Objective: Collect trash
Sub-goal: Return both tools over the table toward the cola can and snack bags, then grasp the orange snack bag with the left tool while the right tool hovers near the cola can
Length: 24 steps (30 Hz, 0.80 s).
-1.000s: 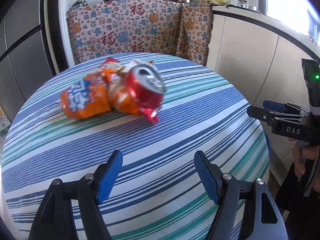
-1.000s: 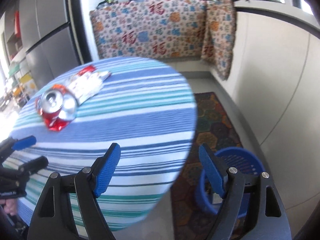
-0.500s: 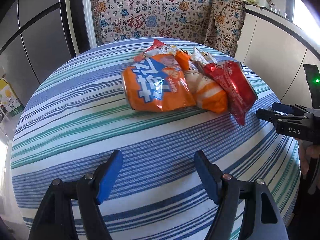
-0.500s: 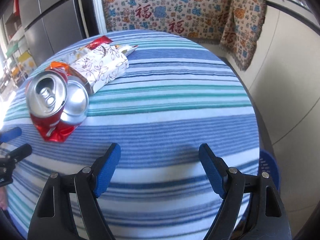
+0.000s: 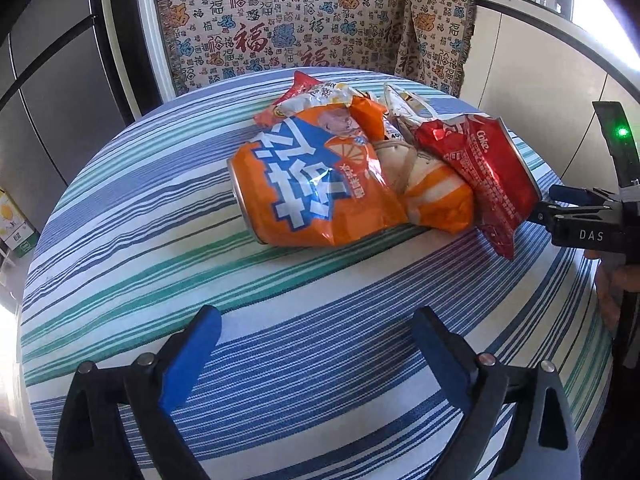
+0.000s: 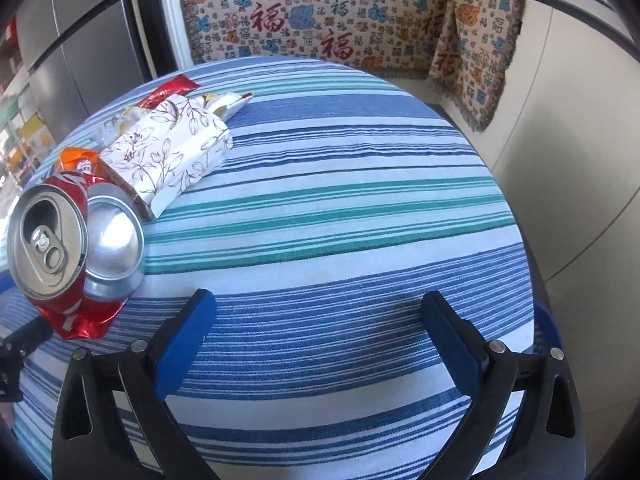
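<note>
Crushed red cola can [image 6: 68, 252] lies at nine o'clock, mouth facing the right gripper [image 6: 320, 334], both it and the left gripper [image 5: 318, 346] opening, empty, over the striped tablecloth [image 6: 340, 208].

A woven striped cloth [image 6: 340, 208] covers the desk. The crushed red can [image 6: 60, 248] is shiny bare metal at its ends. The orange can [image 5: 308, 184] looks glossy, the flowered carton [image 6: 172, 156] matt paper.

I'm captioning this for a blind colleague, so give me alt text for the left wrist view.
A heap of trash, a crushed orange can, snack wrappers and a crushed red cola can, lies on a round striped tablecloth. The left gripper, jaws opening and empty, points toward it.
</note>
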Available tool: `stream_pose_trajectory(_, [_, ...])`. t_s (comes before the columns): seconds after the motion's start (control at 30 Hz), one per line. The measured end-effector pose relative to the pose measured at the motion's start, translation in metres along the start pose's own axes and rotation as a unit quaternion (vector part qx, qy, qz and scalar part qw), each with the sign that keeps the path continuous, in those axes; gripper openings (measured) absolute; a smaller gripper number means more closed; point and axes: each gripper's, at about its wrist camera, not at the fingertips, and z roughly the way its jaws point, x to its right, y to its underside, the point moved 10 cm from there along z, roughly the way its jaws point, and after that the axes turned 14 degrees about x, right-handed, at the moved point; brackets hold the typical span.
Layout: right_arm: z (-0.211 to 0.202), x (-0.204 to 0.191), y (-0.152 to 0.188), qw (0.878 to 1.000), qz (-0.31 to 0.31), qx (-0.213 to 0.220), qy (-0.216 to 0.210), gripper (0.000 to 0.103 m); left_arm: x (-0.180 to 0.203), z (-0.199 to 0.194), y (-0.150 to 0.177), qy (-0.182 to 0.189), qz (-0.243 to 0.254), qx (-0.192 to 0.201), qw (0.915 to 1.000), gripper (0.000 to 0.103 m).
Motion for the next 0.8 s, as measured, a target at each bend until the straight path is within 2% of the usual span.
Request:
stream_pose_trajectory(0.2, [0.0, 0.0, 0.0, 1.0, 0.0, 0.0, 0.0, 0.102, -0.014, 0.005, -0.018, 0.04, -0.022, 0.018, 0.9988, 0.098])
stream_pose_trajectory(0.33, [0.0, 0.001, 0.0, 1.0, 0.0, 0.0, 0.0, 0.102, -0.032, 0.004, -0.044, 0.045, -0.02, 0.052, 0.9974, 0.098])
stream_pose_trajectory(0.5, [0.0, 0.001, 0.0, 1.0, 0.001, 0.0, -0.001, 0.102, -0.05, -0.01, -0.082, 0.072, -0.06, 0.1, 0.9906, 0.098])
stream_pose_trajectory(0.63, [0.0, 0.001, 0.0, 1.0, 0.001, 0.0, -0.001, 0.102, -0.043, 0.009, -0.098, 0.098, -0.038, 0.089, 0.9904, 0.098])
stream_pose_trajectory(0.8, [0.0, 0.001, 0.0, 1.0, 0.001, 0.0, -0.001, 0.102, -0.022, 0.035, -0.089, 0.147, -0.014, 0.052, 0.9877, 0.098])
